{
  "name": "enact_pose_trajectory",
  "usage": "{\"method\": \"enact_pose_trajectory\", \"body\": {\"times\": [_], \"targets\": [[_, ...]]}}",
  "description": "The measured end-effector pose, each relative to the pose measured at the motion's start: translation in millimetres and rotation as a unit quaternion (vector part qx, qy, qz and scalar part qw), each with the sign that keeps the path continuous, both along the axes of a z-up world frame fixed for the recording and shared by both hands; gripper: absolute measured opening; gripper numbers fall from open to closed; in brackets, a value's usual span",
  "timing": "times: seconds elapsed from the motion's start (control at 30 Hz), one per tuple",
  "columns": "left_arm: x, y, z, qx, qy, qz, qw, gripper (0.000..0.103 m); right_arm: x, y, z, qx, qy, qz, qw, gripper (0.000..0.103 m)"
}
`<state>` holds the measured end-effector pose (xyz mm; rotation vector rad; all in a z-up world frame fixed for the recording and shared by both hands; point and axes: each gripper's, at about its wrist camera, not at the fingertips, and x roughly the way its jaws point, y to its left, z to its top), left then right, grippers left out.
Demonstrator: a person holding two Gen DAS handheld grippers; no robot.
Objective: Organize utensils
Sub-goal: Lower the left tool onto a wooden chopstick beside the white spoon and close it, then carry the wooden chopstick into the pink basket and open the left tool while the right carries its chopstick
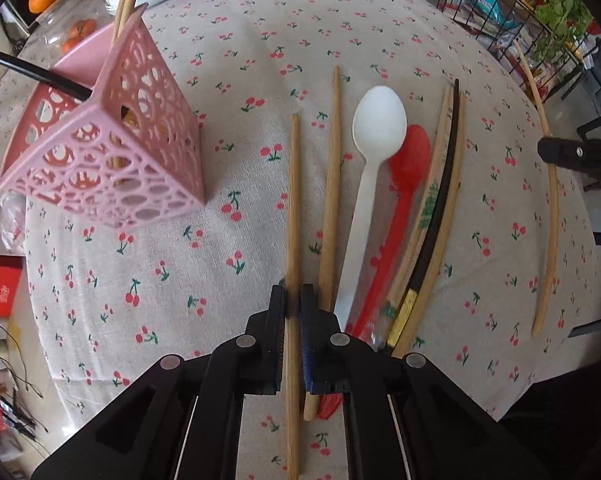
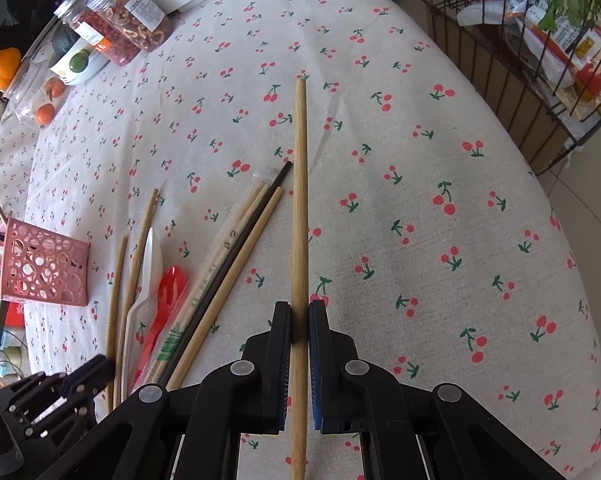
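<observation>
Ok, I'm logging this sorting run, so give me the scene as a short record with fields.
surface: cherry-print cloth
holder: pink basket, chopsticks already standing in it
left tool: shut on a wooden chopstick
right tool: shut on a wooden chopstick, apart from the pile
loose on cloth: white spoon, red spoon, several more chopsticks

matt woven cloth tablecloth (image 1: 236, 80) with printed cherries; pale matt wooden chopsticks (image 1: 332, 184); smooth white plastic spoon (image 1: 374, 148); glossy red plastic spoon (image 1: 410, 160); matt pink perforated plastic holder (image 1: 140, 152); black wire basket (image 2: 512, 92).
</observation>
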<state>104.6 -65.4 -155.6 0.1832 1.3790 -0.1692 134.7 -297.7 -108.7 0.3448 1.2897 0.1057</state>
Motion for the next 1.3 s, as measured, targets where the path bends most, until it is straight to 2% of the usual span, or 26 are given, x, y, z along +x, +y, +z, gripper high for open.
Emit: {"method": "enact_pose_trajectory", "body": {"times": [0.1,0.3,0.37,0.4,0.57,0.63,0.8,0.9,0.97,1.0,1.07,1.13,1.17,1.27,1.3], "targets": [[-11,4,0,0.016,0.019,-0.013,0.9996,0.007,0,0,0,0.0,0.001,0.001,1.0,0.005],[7,2,9,0.021,-0.032,-0.013,0.9992,0.008,-1,4,-3,-0.006,0.004,0.002,1.0,0.005],[19,-2,0,0.028,-0.022,-0.007,0.9993,0.009,-2,5,-3,-0.006,0.005,0.001,1.0,0.005],[22,-2,1,0.025,-0.034,-0.002,0.9991,0.009,-3,5,-3,-0.006,0.005,0.0,1.0,0.005],[29,-5,1,0.027,-0.03,-0.001,0.9992,0.006,-8,9,0,-0.004,-0.002,0.0,1.0,0.005],[19,0,5,0.025,-0.037,-0.004,0.999,0.006,-10,12,3,-0.003,-0.009,0.0,1.0,0.005],[-21,13,36,-0.002,-0.097,-0.019,0.9951,0.006,-19,23,19,-0.011,-0.043,0.003,0.999,0.005],[-47,20,65,-0.025,-0.149,-0.031,0.988,0.006,-28,33,35,-0.019,-0.078,0.016,0.997,0.005],[-60,27,84,-0.047,-0.184,-0.035,0.9812,0.006,-38,43,52,-0.02,-0.117,0.025,0.993,0.005],[-66,30,91,-0.056,-0.2,-0.035,0.9775,0.006,-38,43,52,-0.02,-0.117,0.025,0.993,0.005],[-72,35,106,-0.076,-0.231,-0.029,0.9695,0.006,-45,51,64,-0.025,-0.144,0.034,0.989,0.005],[-77,47,122,-0.1,-0.254,-0.019,0.9619,0.006,-54,61,81,-0.03,-0.185,0.05,0.981,0.005],[-79,51,129,-0.113,-0.264,-0.014,0.9579,0.006,-54,61,81,-0.03,-0.185,0.05,0.981,0.005],[-85,62,151,-0.138,-0.296,-0.002,0.9452,0.006,-63,69,101,-0.027,-0.232,0.053,0.971,0.005],[-87,67,160,-0.145,-0.308,0.002,0.9403,0.006,-63,69,101,-0.027,-0.232,0.053,0.971,0.005]]}}
